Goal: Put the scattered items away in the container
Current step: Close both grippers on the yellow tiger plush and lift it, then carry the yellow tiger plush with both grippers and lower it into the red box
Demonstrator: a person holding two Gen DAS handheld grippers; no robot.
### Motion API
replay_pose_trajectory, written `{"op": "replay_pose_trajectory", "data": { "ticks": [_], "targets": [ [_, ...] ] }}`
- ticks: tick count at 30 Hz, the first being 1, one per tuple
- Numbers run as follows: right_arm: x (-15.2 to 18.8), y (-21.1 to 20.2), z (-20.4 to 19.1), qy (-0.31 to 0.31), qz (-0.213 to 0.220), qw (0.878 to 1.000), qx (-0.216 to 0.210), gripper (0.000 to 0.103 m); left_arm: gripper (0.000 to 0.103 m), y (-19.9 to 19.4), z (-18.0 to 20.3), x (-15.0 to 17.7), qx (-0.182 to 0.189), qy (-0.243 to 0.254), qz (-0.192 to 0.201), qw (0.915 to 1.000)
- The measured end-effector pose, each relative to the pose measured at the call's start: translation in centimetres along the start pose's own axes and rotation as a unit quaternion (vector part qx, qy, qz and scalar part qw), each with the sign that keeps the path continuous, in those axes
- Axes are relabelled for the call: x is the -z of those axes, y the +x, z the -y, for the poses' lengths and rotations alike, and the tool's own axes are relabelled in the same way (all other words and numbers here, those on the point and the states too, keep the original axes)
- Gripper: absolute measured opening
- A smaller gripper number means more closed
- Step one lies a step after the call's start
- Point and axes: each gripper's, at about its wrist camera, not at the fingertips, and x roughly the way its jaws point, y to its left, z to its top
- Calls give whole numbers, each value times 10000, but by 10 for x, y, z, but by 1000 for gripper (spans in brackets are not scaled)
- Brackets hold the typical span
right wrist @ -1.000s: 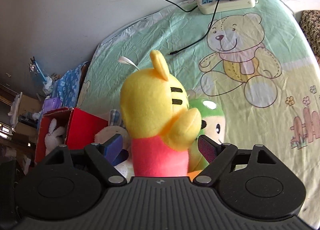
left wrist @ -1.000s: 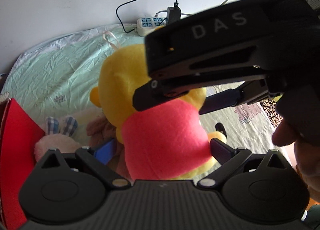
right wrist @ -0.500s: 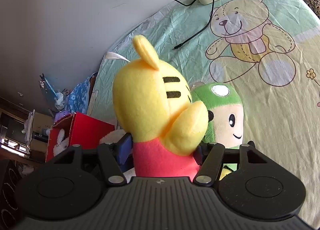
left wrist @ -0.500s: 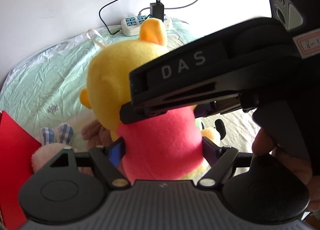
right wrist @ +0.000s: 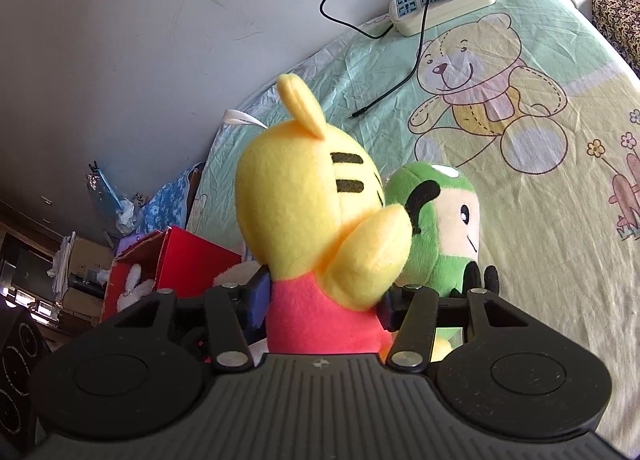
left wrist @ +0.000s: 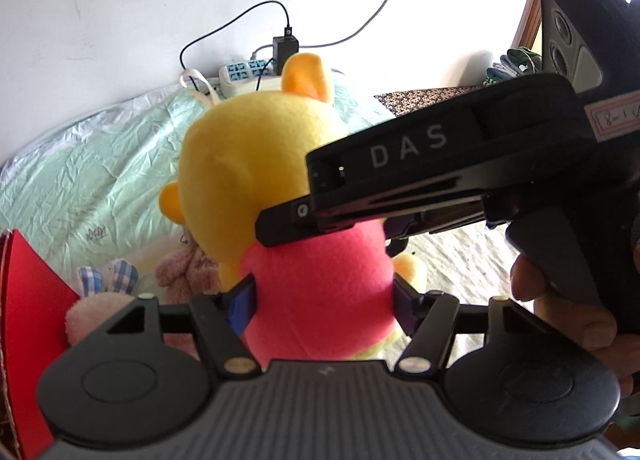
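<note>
Left wrist view: left gripper (left wrist: 324, 300) pinching yellow plush (left wrist: 256, 176) at its pink shirt, above the bed sheet (left wrist: 80, 164). Right gripper (left wrist: 400, 196) crossing in front. Red box (left wrist: 28, 300) at left edge, contents hidden; pink plush (left wrist: 184, 272) beside it.

Right wrist view: right gripper (right wrist: 324, 300) clamped on the same yellow plush (right wrist: 296, 188). Green plush (right wrist: 444, 228) just behind. Red box (right wrist: 176, 260) open, white bunny (right wrist: 134, 288) inside.
</note>
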Motion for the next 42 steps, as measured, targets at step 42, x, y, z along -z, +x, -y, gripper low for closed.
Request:
{"op": "replay_pose_trajectory", "data": {
  "ticks": [42],
  "targets": [
    [46, 91, -216, -502, 252, 9964, -642, 29, 53, -178, -141, 58, -1282, 32, 1123, 9854]
  ]
}}
